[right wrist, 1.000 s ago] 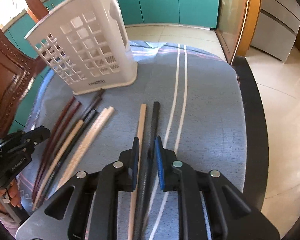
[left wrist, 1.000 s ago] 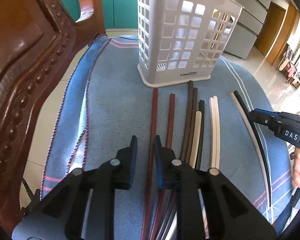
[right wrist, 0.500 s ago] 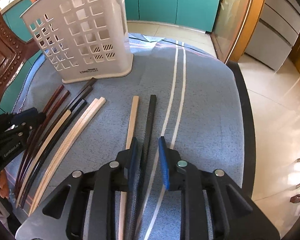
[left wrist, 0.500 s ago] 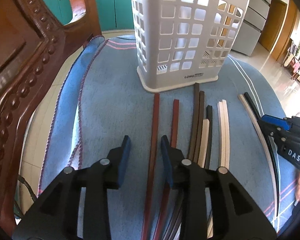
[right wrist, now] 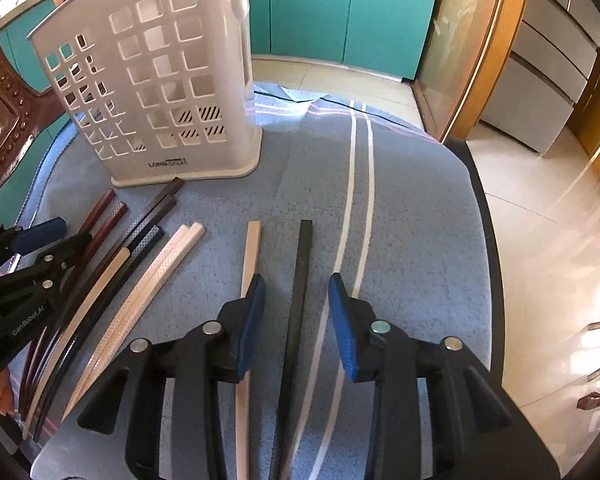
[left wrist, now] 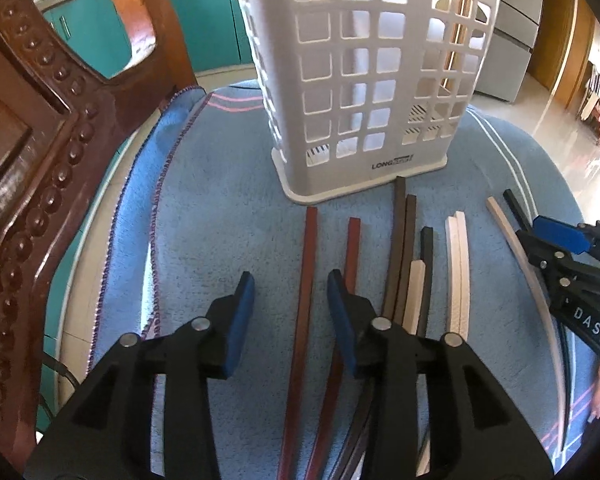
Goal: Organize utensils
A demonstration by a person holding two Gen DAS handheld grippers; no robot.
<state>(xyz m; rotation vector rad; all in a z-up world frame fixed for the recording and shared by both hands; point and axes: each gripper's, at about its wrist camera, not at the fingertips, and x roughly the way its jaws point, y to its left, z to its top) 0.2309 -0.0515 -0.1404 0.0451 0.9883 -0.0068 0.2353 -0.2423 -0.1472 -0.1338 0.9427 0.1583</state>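
Several chopsticks lie side by side on a blue cloth in front of a white slotted utensil basket (left wrist: 380,80), which also shows in the right wrist view (right wrist: 160,80). My left gripper (left wrist: 290,300) is open, its jaws on either side of a red-brown chopstick (left wrist: 306,272); a second red-brown one (left wrist: 350,256) runs under the right jaw. My right gripper (right wrist: 296,304) is open, its jaws on either side of a black chopstick (right wrist: 300,280), with a beige chopstick (right wrist: 250,256) under the left jaw. Dark brown (left wrist: 400,240), black and cream chopsticks (left wrist: 458,264) lie between.
A carved wooden chair back (left wrist: 32,140) stands close at the left of the cloth. The table's dark edge (right wrist: 488,240) runs along the right. Teal cabinets (right wrist: 340,8) and a tiled floor lie behind. White stripes (right wrist: 356,184) cross the cloth.
Both grippers have opened wider and moved forward toward the basket. The left now straddles the red-brown chopstick, the right the black one.
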